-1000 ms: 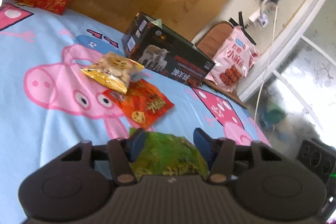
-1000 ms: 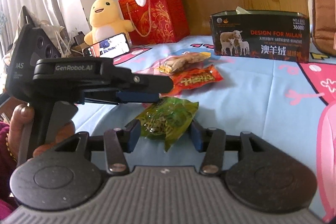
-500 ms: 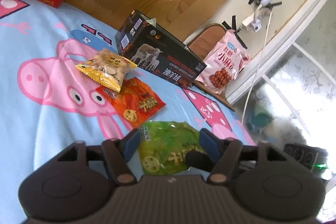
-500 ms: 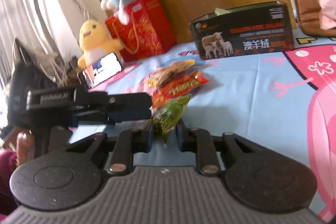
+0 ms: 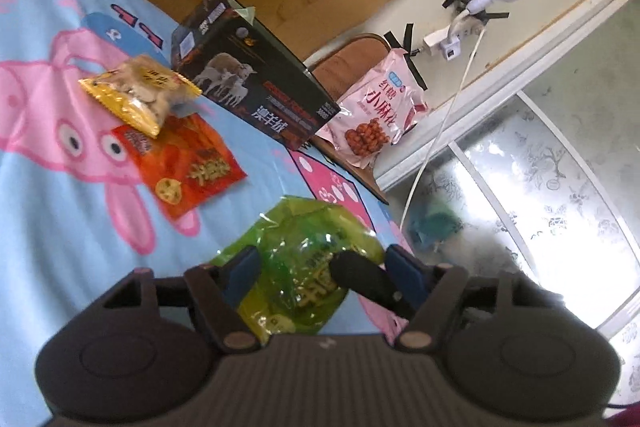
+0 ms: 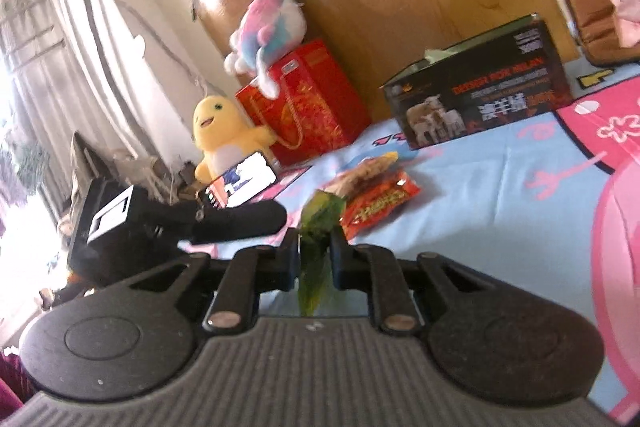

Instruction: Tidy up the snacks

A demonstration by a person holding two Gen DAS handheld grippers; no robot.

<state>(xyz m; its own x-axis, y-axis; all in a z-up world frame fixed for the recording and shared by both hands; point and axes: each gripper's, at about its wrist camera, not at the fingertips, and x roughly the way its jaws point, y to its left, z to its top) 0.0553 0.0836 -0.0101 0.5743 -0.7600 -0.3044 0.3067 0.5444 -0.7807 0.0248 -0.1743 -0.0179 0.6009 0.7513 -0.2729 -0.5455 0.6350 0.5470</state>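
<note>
**Between your two claws: one green packet, two sets of pads**

In the right claw (image 6: 314,259), the green snack packet (image 6: 318,227) stands on edge, pinched thin as the jaws close on it. Your left claw (image 5: 322,269) sits parted around the same packet (image 5: 304,267), narrowing slightly, pads not visibly pressing. Beyond lie the orange packet (image 5: 184,163) and yellow packet (image 5: 140,91) on the cartoon bedsheet (image 5: 52,235), then the black box (image 5: 256,83). Risk: slick film could slide from the narrow pinch, or your left pads could snag it as you pull away.
</note>
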